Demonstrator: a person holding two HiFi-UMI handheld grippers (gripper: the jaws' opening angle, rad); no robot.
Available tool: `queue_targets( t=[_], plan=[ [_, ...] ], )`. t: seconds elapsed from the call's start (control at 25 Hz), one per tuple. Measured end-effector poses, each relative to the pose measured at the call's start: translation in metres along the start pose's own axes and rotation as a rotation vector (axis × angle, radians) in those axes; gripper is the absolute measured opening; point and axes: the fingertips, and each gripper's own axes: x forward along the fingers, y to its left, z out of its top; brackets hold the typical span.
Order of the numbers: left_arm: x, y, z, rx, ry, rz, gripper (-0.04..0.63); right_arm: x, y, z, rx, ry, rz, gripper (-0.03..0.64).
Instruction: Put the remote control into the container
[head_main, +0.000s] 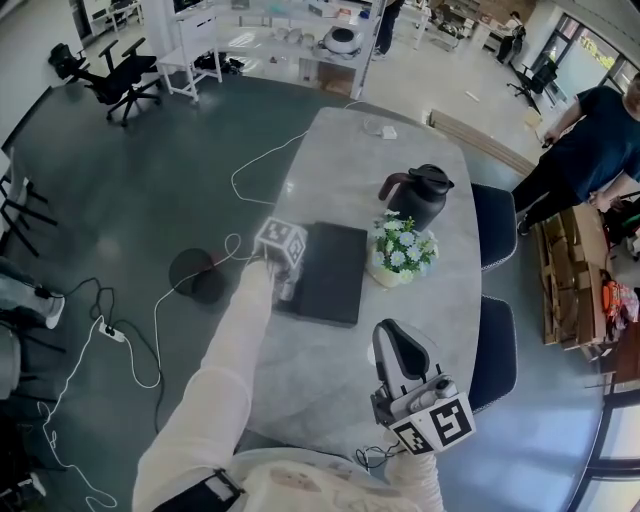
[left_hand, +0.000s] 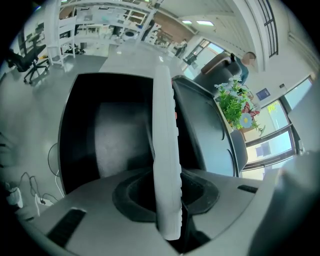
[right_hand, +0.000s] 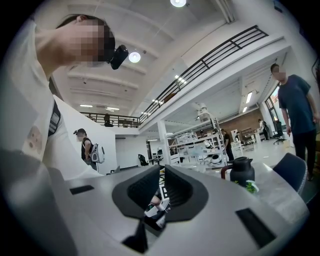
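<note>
Two claws are up over the grey tabletop (head_main: 330, 370), one in each of the person's hands. Reaching forward on a long white sleeve, the left claw (head_main: 286, 278) is clenched on the white remote control (left_hand: 165, 150), which stands edge-on between its jaws and runs lengthwise out past them. That claw and its marker cube sit right at the near-left edge of the dark, flat container (head_main: 335, 262), so the remote is at the container's edge and still in the grip. From where I stand I cannot tell whether its far end touches the container. The right claw (head_main: 398, 342) is held back near the person's body, above the near end of the tabletop and well apart from the container. Its jaws are closed together with nothing between them. Just beside the container's right side is a pot of white and blue flowers (head_main: 402, 250), and beyond that, farther up the tabletop, a black jug (head_main: 420, 195) with a reddish handle. Two dark chairs (head_main: 495, 225) are tucked along the right side. White cable (head_main: 150, 330) trails over the dark floor on the left, and a person in a dark top (head_main: 590, 140) stands off to the right.
</note>
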Motion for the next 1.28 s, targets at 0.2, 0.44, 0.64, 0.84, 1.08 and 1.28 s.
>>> queue_targets(
  t=[0.2,0.44,0.64,0.84,1.08,1.28],
  plan=[
    [-0.001,-0.002,-0.001,0.03,-0.015,0.004,0.107,0.001,0.0,0.001,0.002,-0.002,0.007,0.035],
    [-0.001,0.005,0.003,-0.095,-0.043,0.018,0.107,0.004,0.001,0.001,0.004,-0.006,0.012,0.035],
    [-0.003,0.005,0.001,-0.215,-0.05,-0.018,0.107,0.004,0.002,0.003,0.005,-0.011,0.019,0.035],
    [-0.011,0.008,0.006,-0.187,-0.108,0.016,0.107,0.004,0.001,0.006,0.005,-0.019,0.018,0.035],
    [-0.016,0.017,0.009,-0.049,-0.165,0.198,0.124,0.007,0.009,0.01,0.003,-0.032,0.041,0.035],
    [-0.013,0.01,0.008,-0.132,-0.23,0.15,0.118,0.009,0.018,0.017,-0.006,-0.044,0.059,0.035]
  ],
)
